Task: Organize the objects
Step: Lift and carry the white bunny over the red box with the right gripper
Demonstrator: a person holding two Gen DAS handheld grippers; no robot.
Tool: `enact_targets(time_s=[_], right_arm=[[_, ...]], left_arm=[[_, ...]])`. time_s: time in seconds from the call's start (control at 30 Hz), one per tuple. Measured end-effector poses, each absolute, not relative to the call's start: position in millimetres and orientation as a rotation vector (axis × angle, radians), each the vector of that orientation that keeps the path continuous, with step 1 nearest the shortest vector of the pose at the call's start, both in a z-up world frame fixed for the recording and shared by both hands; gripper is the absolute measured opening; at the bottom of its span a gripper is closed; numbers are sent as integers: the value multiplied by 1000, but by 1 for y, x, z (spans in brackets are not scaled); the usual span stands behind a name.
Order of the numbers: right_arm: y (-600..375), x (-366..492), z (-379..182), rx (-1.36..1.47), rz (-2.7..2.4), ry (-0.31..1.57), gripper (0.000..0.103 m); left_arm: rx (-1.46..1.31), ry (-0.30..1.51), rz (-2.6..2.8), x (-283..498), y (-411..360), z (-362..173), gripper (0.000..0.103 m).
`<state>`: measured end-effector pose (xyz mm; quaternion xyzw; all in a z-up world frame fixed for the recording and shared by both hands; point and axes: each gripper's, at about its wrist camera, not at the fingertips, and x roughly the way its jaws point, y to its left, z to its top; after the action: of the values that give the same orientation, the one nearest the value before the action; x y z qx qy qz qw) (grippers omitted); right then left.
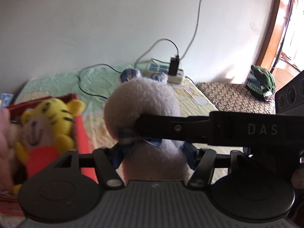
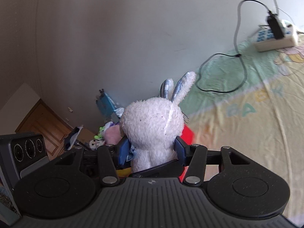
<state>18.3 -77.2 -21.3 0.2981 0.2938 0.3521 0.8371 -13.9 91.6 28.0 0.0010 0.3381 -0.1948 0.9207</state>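
Observation:
A white plush rabbit (image 1: 144, 102) with blue-checked ears and a blue bow is held in the air by both grippers. My left gripper (image 1: 153, 155) is shut on its body below the neck. My right gripper (image 2: 152, 152) is shut on the same rabbit (image 2: 152, 121) at the neck; its arm crosses the left wrist view (image 1: 218, 131). To the left, a red box (image 1: 80, 131) on the bed holds a yellow tiger plush (image 1: 51, 121) and a pink plush (image 1: 4, 131).
The bed (image 2: 247, 117) has a green and yellow sheet. A white power strip (image 1: 171, 74) with a black charger and cables lies by the wall. A green crocodile toy (image 1: 262, 83) sits on a patterned surface at right. Clutter (image 2: 106, 121) lies by the wall.

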Motion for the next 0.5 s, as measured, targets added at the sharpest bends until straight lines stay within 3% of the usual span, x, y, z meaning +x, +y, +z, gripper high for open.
enact_targets(time_s=[0.5], right_arm=[[44,38,-15,522,806,638,54]], left_arm=[[-61,668,-293,-12,212,32,65]])
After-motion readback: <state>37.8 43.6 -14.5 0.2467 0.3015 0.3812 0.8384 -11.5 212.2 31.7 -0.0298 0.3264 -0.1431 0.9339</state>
